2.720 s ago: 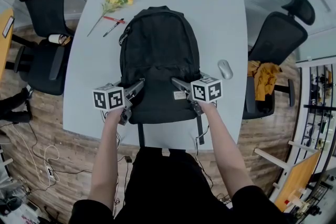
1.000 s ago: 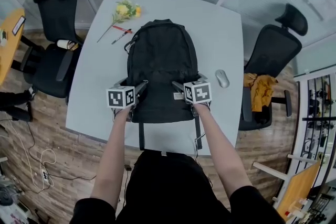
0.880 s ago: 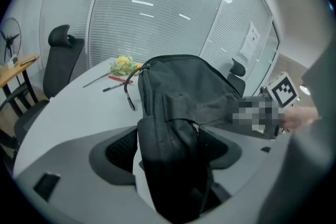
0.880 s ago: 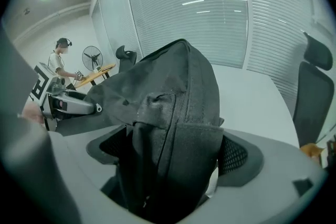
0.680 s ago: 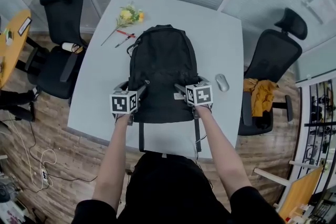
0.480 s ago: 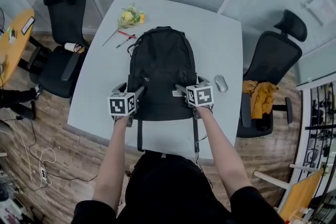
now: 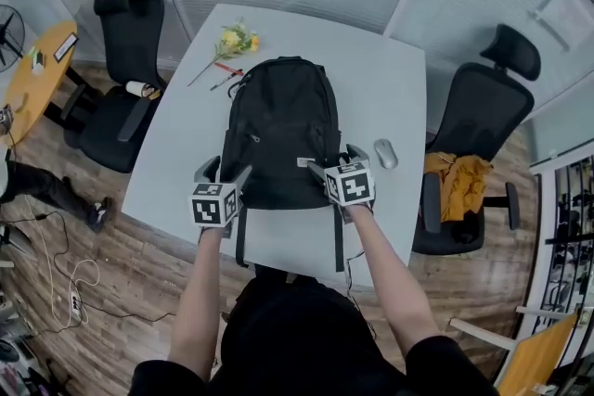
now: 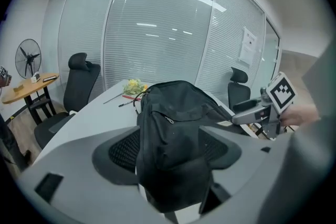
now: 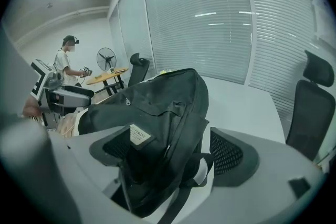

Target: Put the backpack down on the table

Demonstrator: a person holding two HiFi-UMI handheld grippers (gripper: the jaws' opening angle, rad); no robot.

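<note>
Head view, backpack (image 7: 283, 125) on table (image 7: 390, 97), left gripper (image 7: 225, 170) open wide round one corner, right gripper (image 7: 336, 159) closing round another

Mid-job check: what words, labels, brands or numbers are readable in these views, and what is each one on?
Nothing can be quoted; no text is legible in any view.
White sewn label on the front of the backpack: it carries dark print, too blurred to read.
Paper sheet on the glass wall: too small to read.
</note>
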